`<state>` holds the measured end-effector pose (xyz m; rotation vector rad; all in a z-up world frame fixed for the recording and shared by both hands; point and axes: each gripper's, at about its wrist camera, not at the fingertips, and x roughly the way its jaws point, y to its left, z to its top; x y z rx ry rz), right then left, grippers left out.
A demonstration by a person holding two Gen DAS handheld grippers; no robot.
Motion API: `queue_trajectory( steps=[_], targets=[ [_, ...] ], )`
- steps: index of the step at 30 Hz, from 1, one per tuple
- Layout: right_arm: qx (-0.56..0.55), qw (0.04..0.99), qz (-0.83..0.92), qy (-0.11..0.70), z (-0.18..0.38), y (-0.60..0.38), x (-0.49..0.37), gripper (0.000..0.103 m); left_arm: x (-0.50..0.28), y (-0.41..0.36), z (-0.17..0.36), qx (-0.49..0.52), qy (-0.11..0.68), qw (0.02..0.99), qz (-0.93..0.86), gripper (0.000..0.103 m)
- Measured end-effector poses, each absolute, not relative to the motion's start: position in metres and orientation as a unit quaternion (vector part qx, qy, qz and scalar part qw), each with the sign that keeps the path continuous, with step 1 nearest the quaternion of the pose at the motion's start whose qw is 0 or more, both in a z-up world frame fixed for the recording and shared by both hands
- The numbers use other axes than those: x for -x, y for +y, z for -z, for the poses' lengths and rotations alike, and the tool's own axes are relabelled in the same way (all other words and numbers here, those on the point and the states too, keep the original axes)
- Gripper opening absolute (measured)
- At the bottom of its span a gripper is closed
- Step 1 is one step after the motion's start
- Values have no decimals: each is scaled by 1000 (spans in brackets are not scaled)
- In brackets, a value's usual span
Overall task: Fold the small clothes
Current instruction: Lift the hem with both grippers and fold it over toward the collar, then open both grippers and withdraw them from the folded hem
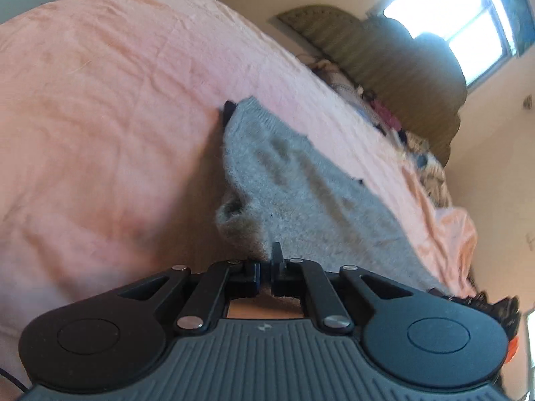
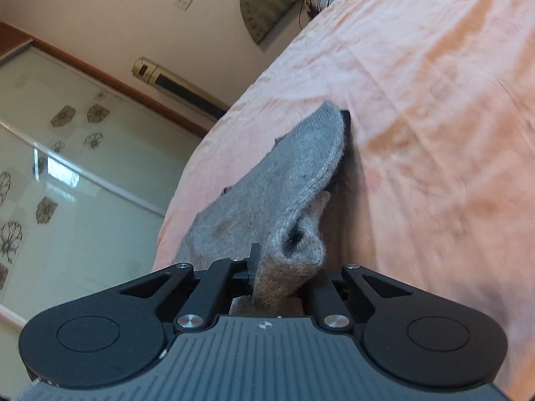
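Holding a grey knit garment (image 1: 301,193) up off a pink bedsheet (image 1: 100,100), both grippers have a piece of it. The left gripper (image 1: 266,267) has its fingers pinched nearly together on the near edge of the fabric, which runs away from it across the bed. The right gripper (image 2: 284,274) is clamped on a thick bunched fold of the same grey knit (image 2: 291,183), and the cloth fills the gap between its fingers. The far end of the garment sits against something small and black (image 2: 346,118), can't tell what. Wardrobe doors with a flower pattern (image 2: 67,167) are off to the side, and a bright window (image 1: 451,16) is behind the bed.
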<state>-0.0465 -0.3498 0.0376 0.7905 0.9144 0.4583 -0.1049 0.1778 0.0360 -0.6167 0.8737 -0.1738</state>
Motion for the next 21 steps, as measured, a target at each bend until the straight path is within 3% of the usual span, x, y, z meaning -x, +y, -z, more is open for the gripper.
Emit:
queue_trajectory(
  steps=[1,2,3,4,6,7,8,10,15,18,20,21],
  targets=[
    [-349,803,-197,441,-36,-352,53,30,110,182,-33,277,425,859,68,8],
    [-330,812,-176,448,-36,-354,56,56,110,188,-33,260,432,862,49,11],
    [-311,826,-155,445,-40,-358,54,68,105,197,-36,254,432,864,40,15],
    [-290,845,-135,429,-48,-362,48,77,98,204,-43,255,423,869,37,26],
    [-270,870,-119,394,-65,-367,25,75,81,210,-67,244,375,894,29,51],
    [-266,877,-129,378,-70,-367,10,75,73,212,-78,232,341,911,28,81],
    [-262,881,-144,367,-74,-366,-7,75,60,210,-86,216,314,924,25,97],
    [-246,884,-158,364,-77,-358,-49,75,20,197,-92,175,288,941,19,96],
    [-204,871,-157,419,-56,-327,-136,75,-89,171,-59,169,363,915,48,94],
    [-176,860,-160,452,-39,-307,-153,68,-127,153,-35,150,404,901,41,69],
    [-148,868,-171,442,-35,-293,-152,62,-139,141,-20,125,426,895,42,45],
    [-141,869,-183,438,-35,-290,-151,53,-140,135,-18,105,418,902,38,36]
  ],
)
